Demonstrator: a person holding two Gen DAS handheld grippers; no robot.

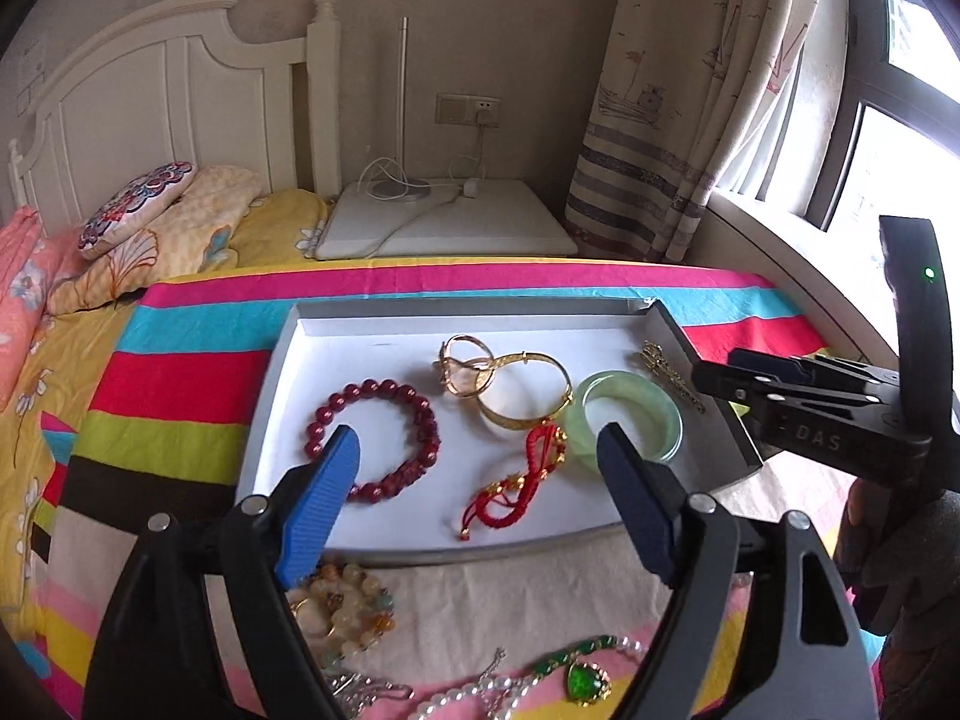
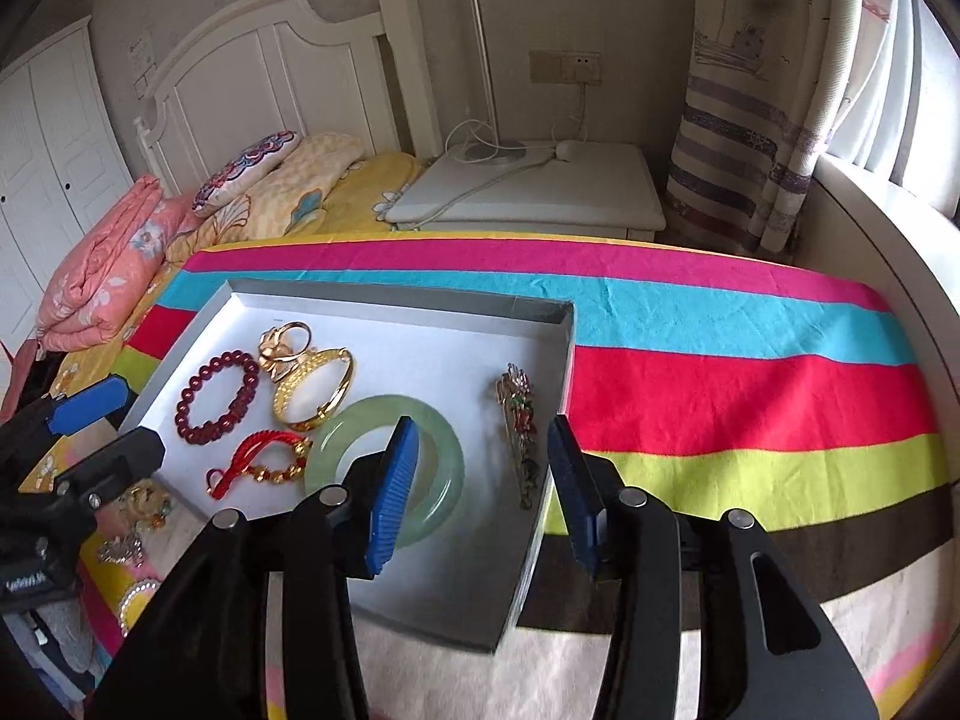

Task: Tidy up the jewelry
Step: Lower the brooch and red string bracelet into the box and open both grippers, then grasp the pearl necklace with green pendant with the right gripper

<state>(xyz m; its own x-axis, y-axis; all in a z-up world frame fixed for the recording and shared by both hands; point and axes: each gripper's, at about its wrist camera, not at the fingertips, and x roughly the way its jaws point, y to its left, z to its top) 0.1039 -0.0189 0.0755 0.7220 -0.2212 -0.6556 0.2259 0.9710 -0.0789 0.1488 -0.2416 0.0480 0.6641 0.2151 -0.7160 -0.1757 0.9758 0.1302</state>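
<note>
Sorting jewelry into tray [image 1: 288, 348]: both grippers, left gripper [image 1: 480, 462] and right gripper [image 2: 483, 468], open and empty. Jade bangle [image 2: 441, 450] looks rigid, slick, breakable, so pinch across its rim; red cord bracelet [image 1: 528, 480] limp, light.

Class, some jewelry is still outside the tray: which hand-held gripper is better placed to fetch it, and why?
Left. The left hand-held gripper is open right above the pale bead bracelet and pearl necklace; the right hand-held gripper is at the tray's far side.

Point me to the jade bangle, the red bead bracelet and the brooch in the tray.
jade bangle [image 2: 441, 450]: right wrist view, right band.
red bead bracelet [image 1: 420, 405]: left wrist view, upper-right beads.
brooch [image 2: 519, 414]: right wrist view, middle.
</note>
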